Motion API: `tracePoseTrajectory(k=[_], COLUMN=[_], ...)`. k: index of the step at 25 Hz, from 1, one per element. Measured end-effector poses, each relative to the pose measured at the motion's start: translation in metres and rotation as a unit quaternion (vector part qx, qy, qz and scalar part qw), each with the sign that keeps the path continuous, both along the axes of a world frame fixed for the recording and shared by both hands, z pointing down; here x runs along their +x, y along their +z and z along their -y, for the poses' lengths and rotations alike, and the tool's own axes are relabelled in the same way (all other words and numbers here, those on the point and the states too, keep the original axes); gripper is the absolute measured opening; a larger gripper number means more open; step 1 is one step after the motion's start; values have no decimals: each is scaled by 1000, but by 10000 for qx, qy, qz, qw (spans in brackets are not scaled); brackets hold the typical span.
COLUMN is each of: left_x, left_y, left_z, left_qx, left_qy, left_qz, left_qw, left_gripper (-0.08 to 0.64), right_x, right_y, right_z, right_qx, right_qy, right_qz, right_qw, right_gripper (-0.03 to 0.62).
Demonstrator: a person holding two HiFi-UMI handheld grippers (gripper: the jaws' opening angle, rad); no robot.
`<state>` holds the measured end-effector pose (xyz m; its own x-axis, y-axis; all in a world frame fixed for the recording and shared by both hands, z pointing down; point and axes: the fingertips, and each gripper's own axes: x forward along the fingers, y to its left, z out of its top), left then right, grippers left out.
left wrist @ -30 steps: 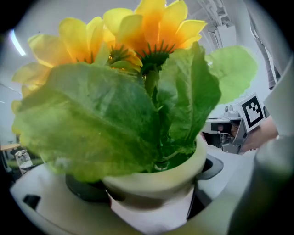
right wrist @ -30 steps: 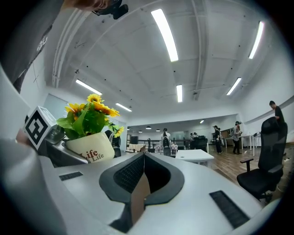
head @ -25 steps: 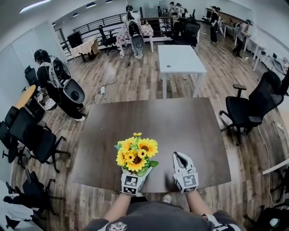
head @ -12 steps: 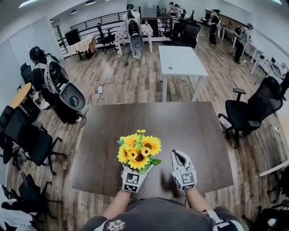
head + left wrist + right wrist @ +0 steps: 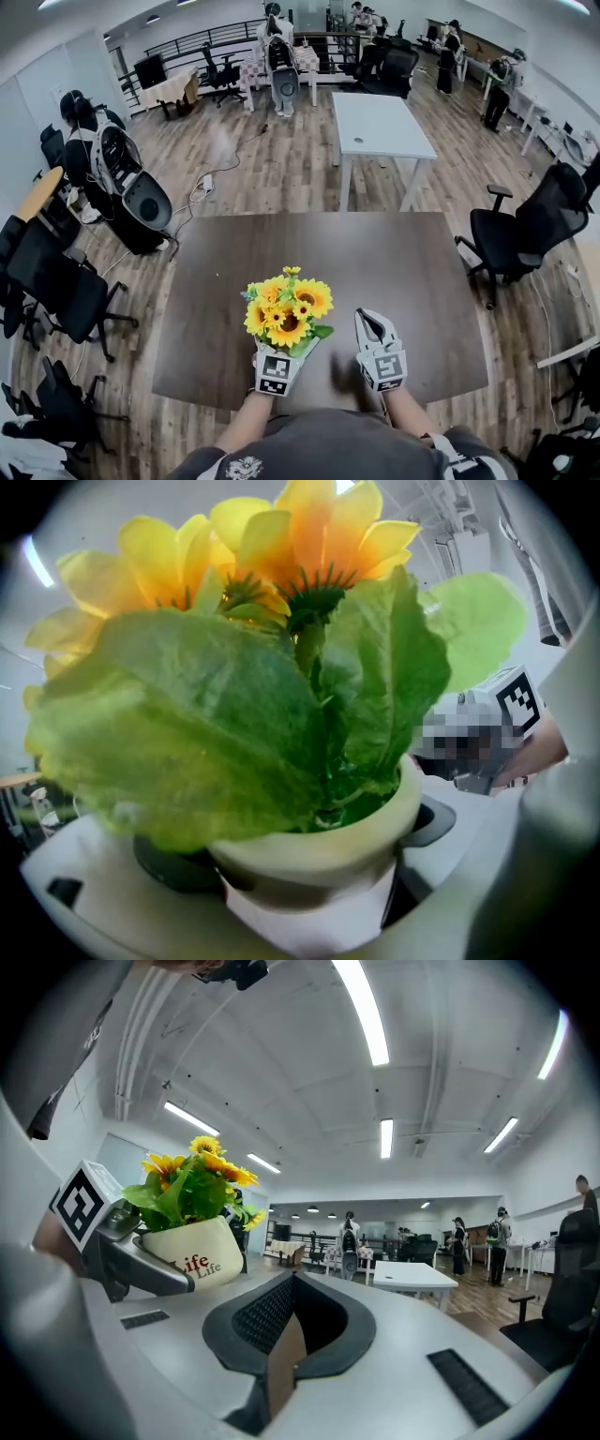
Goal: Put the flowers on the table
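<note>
A bunch of yellow sunflowers [image 5: 286, 312] with green leaves stands in a cream pot [image 5: 323, 847] printed "Life" [image 5: 192, 1252]. My left gripper [image 5: 281, 354] is shut on the pot and holds it upright over the near part of the dark brown table [image 5: 375, 262]. Whether the pot's base touches the table is hidden. In the left gripper view the leaves [image 5: 216, 714] fill most of the picture. My right gripper [image 5: 371, 321] is just right of the flowers, over the table's near edge, shut with nothing in it [image 5: 291, 1309].
A white table [image 5: 380, 124] stands beyond the brown one. Black office chairs are at the right [image 5: 525, 230] and left [image 5: 56, 281]. Several people stand around the room, one at the left [image 5: 108, 164]. The floor is wood.
Both grippers and the flowers stay almost where they were; the head view has shifted slightly, so the table's near edge sits a little lower in the picture.
</note>
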<state>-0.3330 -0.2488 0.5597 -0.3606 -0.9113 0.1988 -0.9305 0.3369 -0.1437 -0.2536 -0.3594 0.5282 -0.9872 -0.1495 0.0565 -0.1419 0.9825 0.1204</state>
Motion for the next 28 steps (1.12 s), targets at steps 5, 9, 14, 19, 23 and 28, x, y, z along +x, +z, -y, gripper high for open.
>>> tracePoseTrajectory(k=[5,9,14,19,23,28], left_x=[-2,-3,-2,-2,2,8], left_y=[9,32,60,88,109,135], left_z=[-6,-11,-11,-12,-12,-13], left_qx=[-57,-326,-527,-641,-771,-938], left_qy=[-62,-186,-296,-364,-379,-392], left_qz=[-38,-40,-160,-397,-575,-687], left_qw=[10000,9993,9980,9965,9946,9924], left_gripper=[555,555,555,555,555,555], right_x=[-2,-6,-10,-14,-18,-22], right_y=[13,17,30,49,65,82], right_z=[-5,-9,-10,-10,-10,-8], right_qx=[-46,-73,-64,-104,-122,-176], right_qy=[-36,-79,-182,-289,-438,-519], right_qz=[-96,-165,-362,-579,-800,-989], right_qw=[9999,9998,9992,9978,9958,9936], right_gripper=[23,23,23,23,23,23])
